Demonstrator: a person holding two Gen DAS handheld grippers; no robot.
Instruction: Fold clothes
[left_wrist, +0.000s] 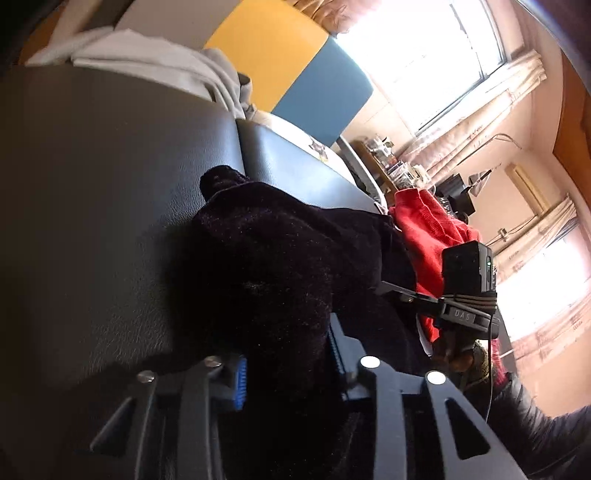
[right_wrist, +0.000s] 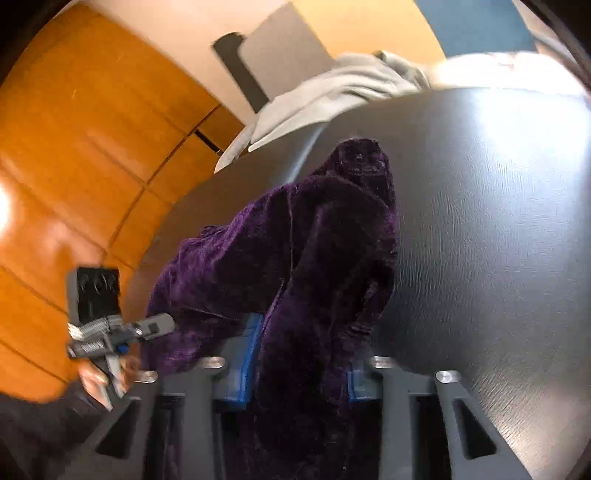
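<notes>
A dark purple velvet garment (right_wrist: 295, 251) hangs bunched over the black leather sofa (right_wrist: 480, 221). My right gripper (right_wrist: 301, 369) is shut on its lower edge, cloth filling the gap between the blue-padded fingers (right_wrist: 251, 354). My left gripper (left_wrist: 288, 369) is shut on another part of the same garment (left_wrist: 280, 251), which looks almost black in the left wrist view. Each gripper shows in the other's view: the right one at the right of the left wrist view (left_wrist: 399, 291), the left one at the lower left of the right wrist view (right_wrist: 155, 325).
A grey garment (right_wrist: 332, 92) lies over the sofa's far edge, also in the left wrist view (left_wrist: 155, 62). A red garment (left_wrist: 428, 236) lies beyond the purple one. Wooden floor (right_wrist: 74, 166) lies to the left. Bright windows (left_wrist: 424, 62) and curtains are behind.
</notes>
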